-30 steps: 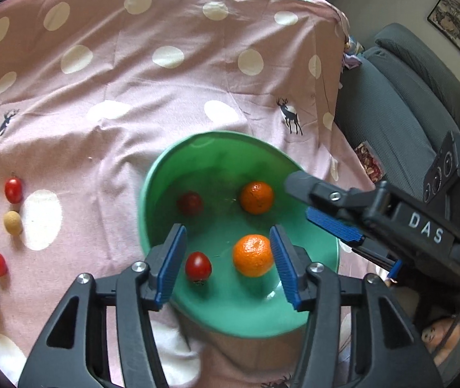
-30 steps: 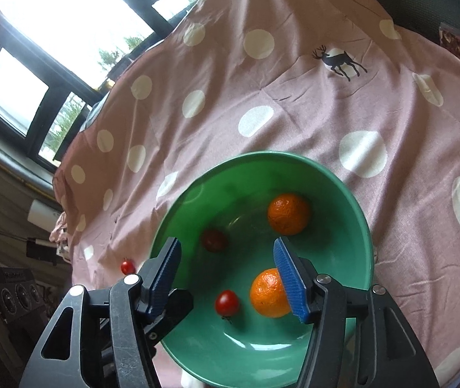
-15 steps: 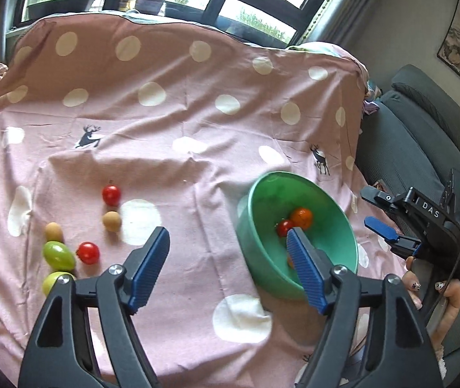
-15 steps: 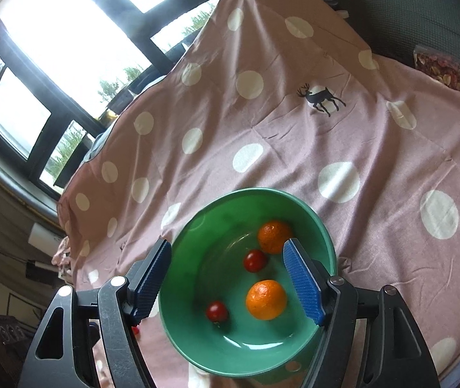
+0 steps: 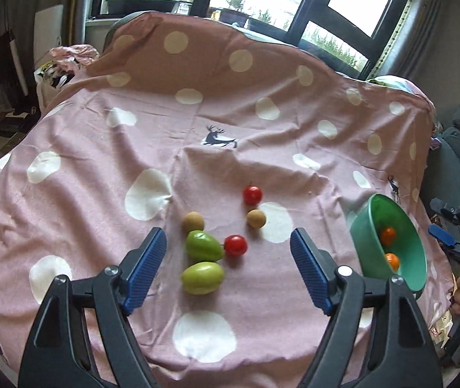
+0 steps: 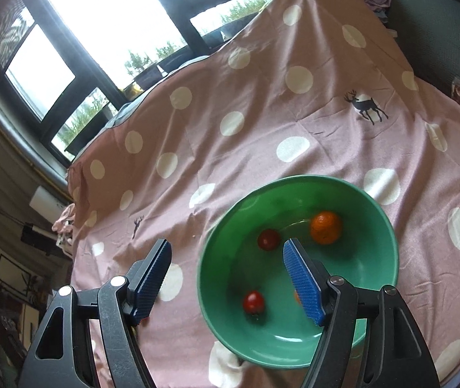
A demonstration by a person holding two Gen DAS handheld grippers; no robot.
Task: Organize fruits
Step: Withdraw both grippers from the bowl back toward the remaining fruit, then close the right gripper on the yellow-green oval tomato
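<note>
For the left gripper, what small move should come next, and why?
Probably lower the left gripper onto the nearer green fruit and close. Its jaws stand open and empty with that fruit between them, while six fruits lie loose on the cloth, outside the green bowl.

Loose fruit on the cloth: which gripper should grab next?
Left. The left gripper is open, with the green fruit and red tomato between its fingers; the right gripper hangs by the green bowl.
</note>
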